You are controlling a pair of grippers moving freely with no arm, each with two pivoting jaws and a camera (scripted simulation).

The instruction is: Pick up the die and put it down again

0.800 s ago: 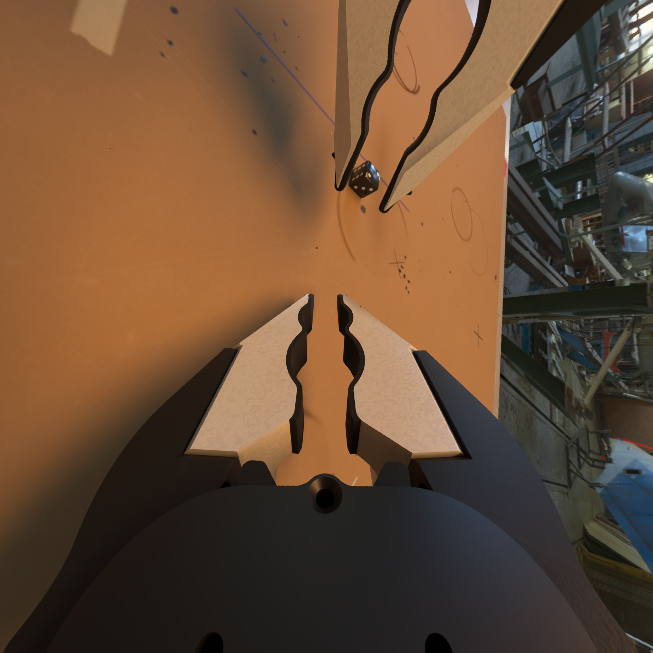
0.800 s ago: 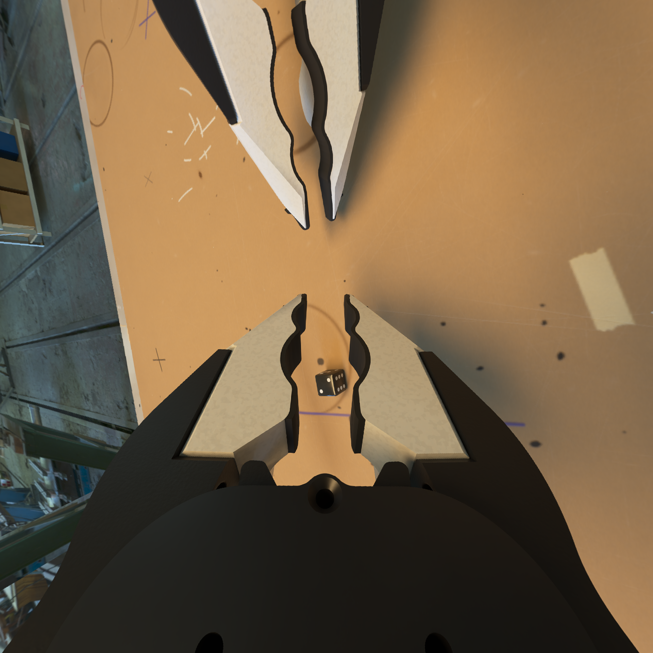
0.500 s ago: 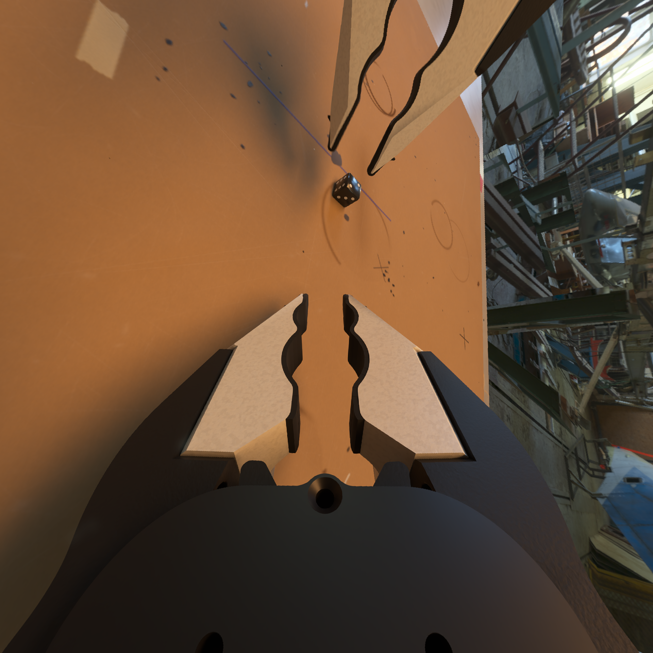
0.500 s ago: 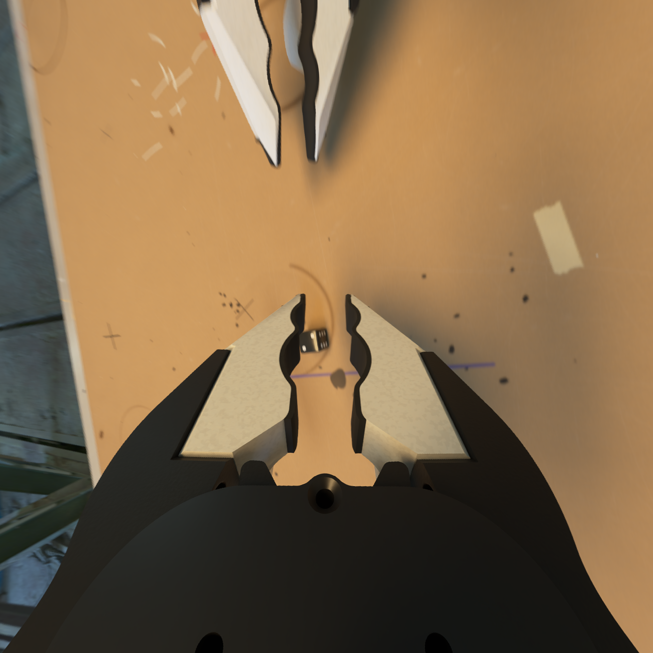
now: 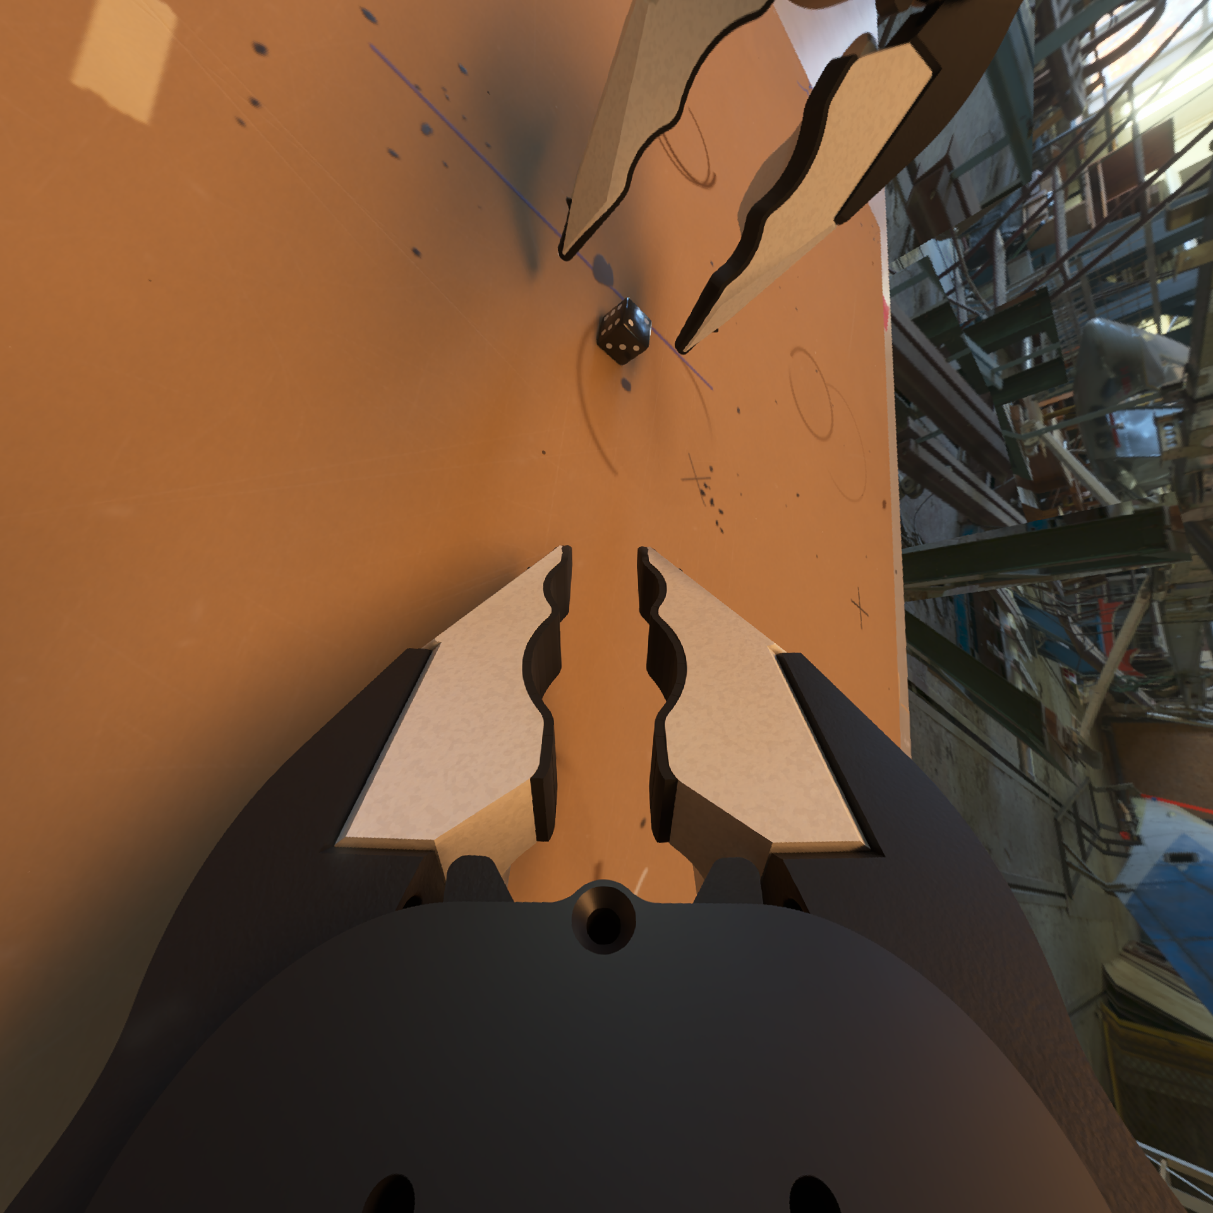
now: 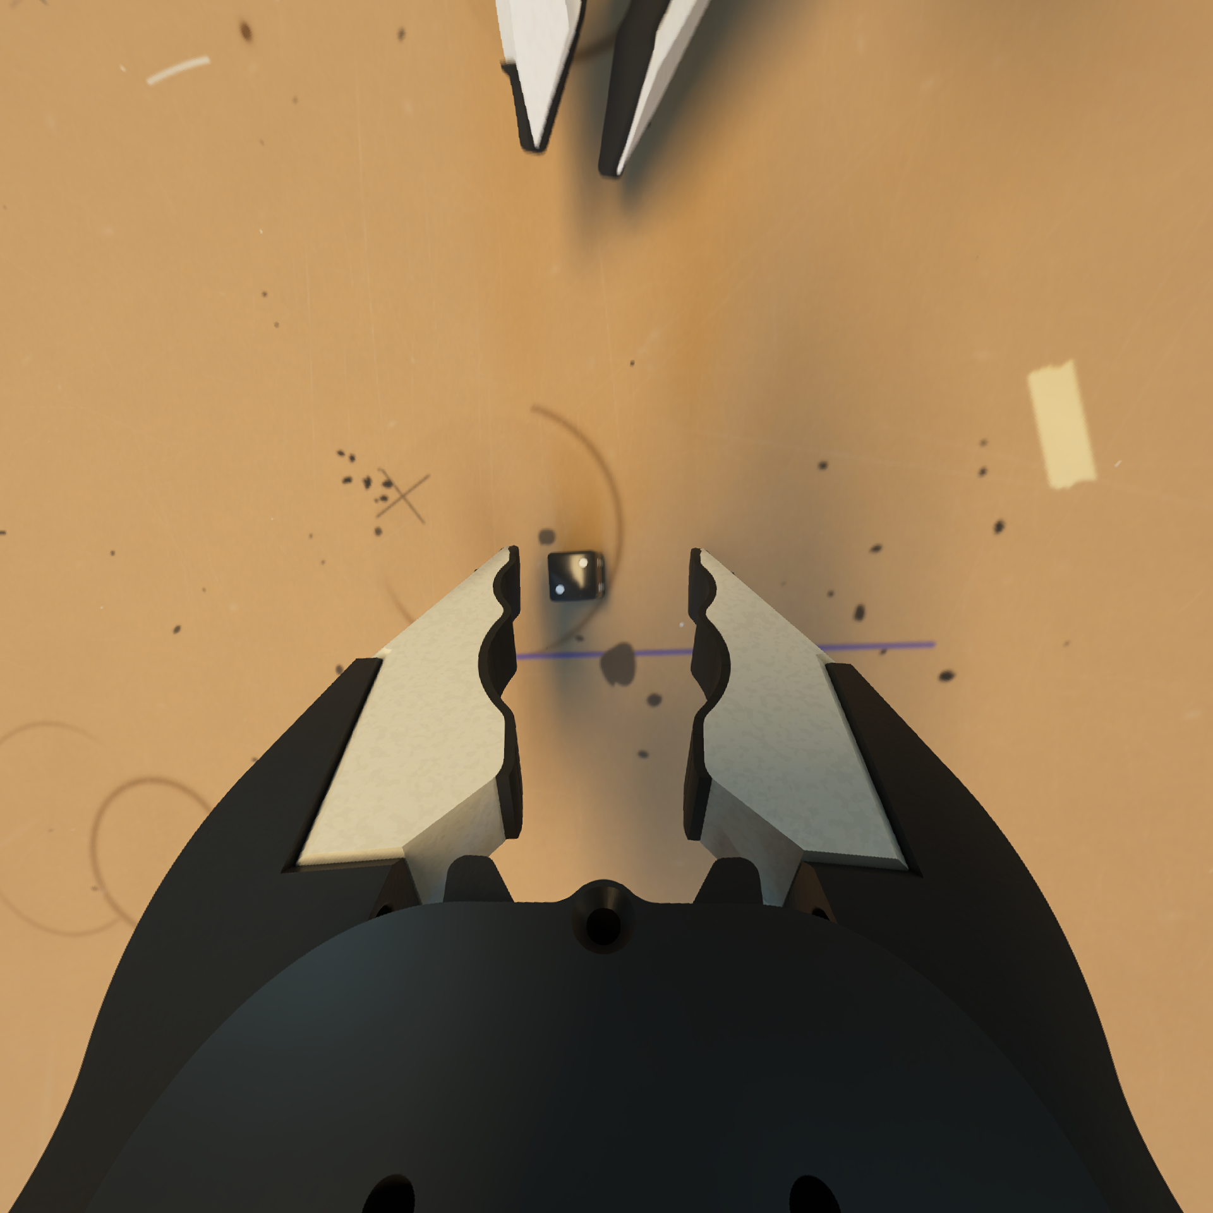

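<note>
The black die with white pips (image 6: 575,575) sits on the orange-brown table (image 6: 262,328). In the right wrist view it lies between my right gripper's (image 6: 604,551) fingertips, close to the left fingertip (image 6: 509,571) with a small gap. The right gripper is wide open and touches nothing. In the left wrist view the die (image 5: 623,330) shows just below the right gripper (image 5: 623,298), near one fingertip. My left gripper (image 5: 604,551) is empty, its jaws a narrow gap apart, well short of the die. It also shows at the top of the right wrist view (image 6: 572,161).
The table's edge (image 5: 893,459) runs down the right of the left wrist view, with a drop to cluttered industrial scaffolding beyond. A strip of pale tape (image 6: 1060,426), a thin purple line (image 6: 873,646), pen marks and dark specks lie flat on the table.
My right gripper has opened wide and drawn back. The die, deep between its fingers 0.8 s ago, now lies free at its fingertips. My left gripper's jaws have parted slightly.
</note>
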